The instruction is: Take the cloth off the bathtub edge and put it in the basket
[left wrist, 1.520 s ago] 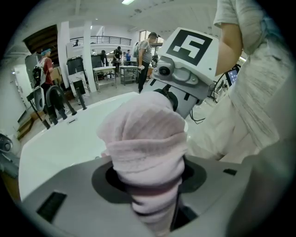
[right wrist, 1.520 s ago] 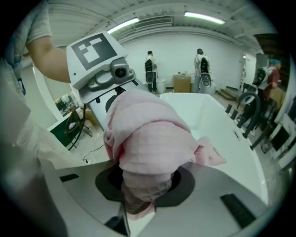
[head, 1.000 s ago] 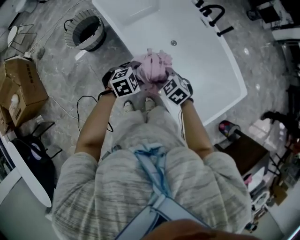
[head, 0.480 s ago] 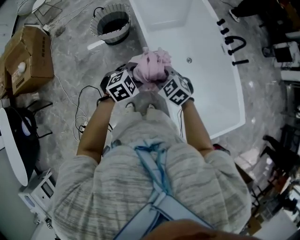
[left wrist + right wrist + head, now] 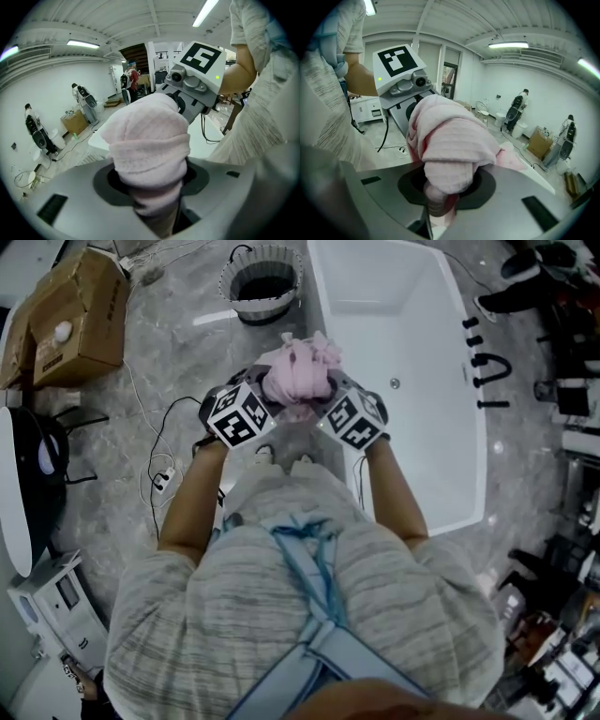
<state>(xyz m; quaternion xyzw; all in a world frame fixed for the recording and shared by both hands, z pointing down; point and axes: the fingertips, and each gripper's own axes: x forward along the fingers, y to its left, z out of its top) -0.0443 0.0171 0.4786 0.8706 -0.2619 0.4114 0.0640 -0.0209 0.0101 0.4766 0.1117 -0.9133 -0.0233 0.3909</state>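
A bundled pink cloth (image 5: 298,379) is held up between both grippers, over the marble floor beside the white bathtub's rim (image 5: 317,334). My left gripper (image 5: 253,403) is shut on the cloth's left side, my right gripper (image 5: 339,409) on its right. In the left gripper view the cloth (image 5: 147,140) fills the jaws of the left gripper (image 5: 154,208) and hides the pads. It bulges the same way in the right gripper view, where the cloth (image 5: 447,145) is wedged in the right gripper (image 5: 439,206). The round slatted basket (image 5: 263,282) stands on the floor ahead, by the tub's corner.
A cardboard box (image 5: 70,306) sits at the far left. Black cables and a power strip (image 5: 164,474) lie on the floor left of the person's feet (image 5: 281,457). Black taps (image 5: 487,371) stand on the tub's far rim. Equipment crowds the right edge.
The view has swung: the basket has come from the upper left to straight ahead, and the tub has shifted right. Both grippers still hold the pink cloth between them.
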